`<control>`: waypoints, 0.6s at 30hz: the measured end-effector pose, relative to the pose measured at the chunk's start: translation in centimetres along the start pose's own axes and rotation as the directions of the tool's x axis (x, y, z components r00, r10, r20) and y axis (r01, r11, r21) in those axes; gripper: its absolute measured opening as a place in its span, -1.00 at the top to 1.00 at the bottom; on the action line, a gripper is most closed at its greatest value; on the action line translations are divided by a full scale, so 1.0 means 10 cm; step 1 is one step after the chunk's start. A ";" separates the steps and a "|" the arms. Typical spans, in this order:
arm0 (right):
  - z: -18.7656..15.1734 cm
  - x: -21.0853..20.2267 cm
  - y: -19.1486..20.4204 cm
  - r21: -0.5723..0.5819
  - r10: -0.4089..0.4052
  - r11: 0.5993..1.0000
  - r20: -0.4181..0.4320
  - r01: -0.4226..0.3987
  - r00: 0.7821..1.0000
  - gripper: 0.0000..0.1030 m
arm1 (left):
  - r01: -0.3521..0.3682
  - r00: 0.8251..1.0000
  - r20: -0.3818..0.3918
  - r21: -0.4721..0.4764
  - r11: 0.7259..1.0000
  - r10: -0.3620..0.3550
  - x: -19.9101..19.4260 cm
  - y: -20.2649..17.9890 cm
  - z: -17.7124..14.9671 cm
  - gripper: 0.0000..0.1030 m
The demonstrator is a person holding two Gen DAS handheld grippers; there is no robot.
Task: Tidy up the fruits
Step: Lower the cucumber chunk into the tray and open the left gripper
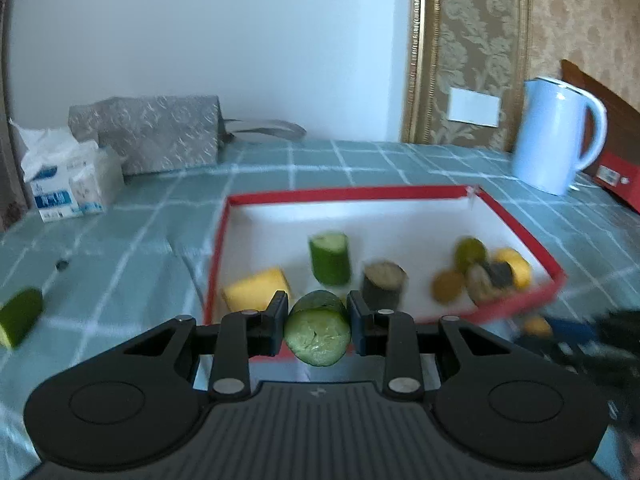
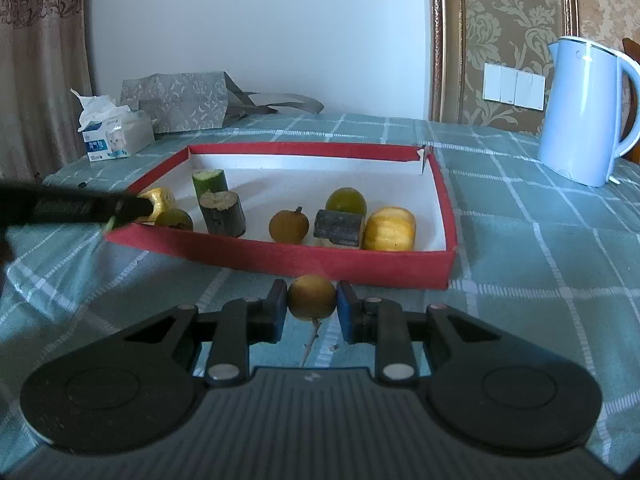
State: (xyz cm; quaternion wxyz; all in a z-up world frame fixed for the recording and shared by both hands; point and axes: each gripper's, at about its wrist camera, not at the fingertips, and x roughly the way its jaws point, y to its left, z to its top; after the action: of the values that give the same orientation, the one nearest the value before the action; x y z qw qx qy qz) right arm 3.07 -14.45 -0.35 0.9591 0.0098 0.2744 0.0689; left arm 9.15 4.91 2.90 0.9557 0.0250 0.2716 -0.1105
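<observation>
- The left gripper [image 1: 318, 326] has its jaws clamped on a cucumber chunk [image 1: 318, 330], cut face toward the camera, held off the counter at the near edge of the red tray [image 1: 520, 216].
- Just beyond these jaws, inside the tray, lie a yellow chunk [image 1: 258, 290] to the left, an upright cucumber piece [image 1: 330, 258] straight ahead and a dark-skinned piece [image 1: 384, 284] to the right.
- Farther right in the tray sits a blurred cluster of round and cut fruits [image 1: 480, 272].
- Far to the left of the jaws, another cucumber piece [image 1: 18, 316] lies on the checked green counter [image 1: 140, 240].
- The right gripper [image 2: 312, 300] has its jaws clamped on a small round brown fruit [image 2: 312, 296], just in front of the tray's near wall [image 2: 320, 264].
- Beyond these jaws the tray holds a brown round fruit [image 2: 289, 227], a dark block [image 2: 339, 228], a yellow ribbed piece [image 2: 390, 228] and a green round fruit [image 2: 346, 202].
- To the left, the other gripper reaches over the tray's corner as a dark, blurred shape.
- At the back of the counter stand a tissue box [image 2: 116, 136], a grey bag [image 2: 180, 102] and a pale blue kettle [image 2: 584, 112].
</observation>
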 end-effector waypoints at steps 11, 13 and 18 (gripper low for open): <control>-0.04 0.08 0.06 -0.029 -0.013 1.000 -0.038 0.012 0.999 0.51 | -0.063 0.998 0.012 -0.022 0.998 0.064 0.56 0.04 0.28 0.36; -0.04 0.09 0.06 -0.031 -0.013 0.999 -0.044 0.012 0.999 0.51 | -0.082 0.996 0.027 -0.012 0.997 0.082 0.56 0.03 0.28 0.28; -0.05 0.11 0.08 -0.041 -0.018 0.999 -0.047 0.016 0.999 0.51 | -0.154 0.981 0.116 -0.030 0.988 0.157 0.41 0.07 0.25 -0.61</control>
State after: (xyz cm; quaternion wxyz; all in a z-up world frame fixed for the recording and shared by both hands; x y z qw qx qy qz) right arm 3.63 -13.57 -1.26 0.9529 -0.0138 0.2955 0.0666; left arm 13.97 4.48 2.84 0.9761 0.0297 0.2128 -0.0339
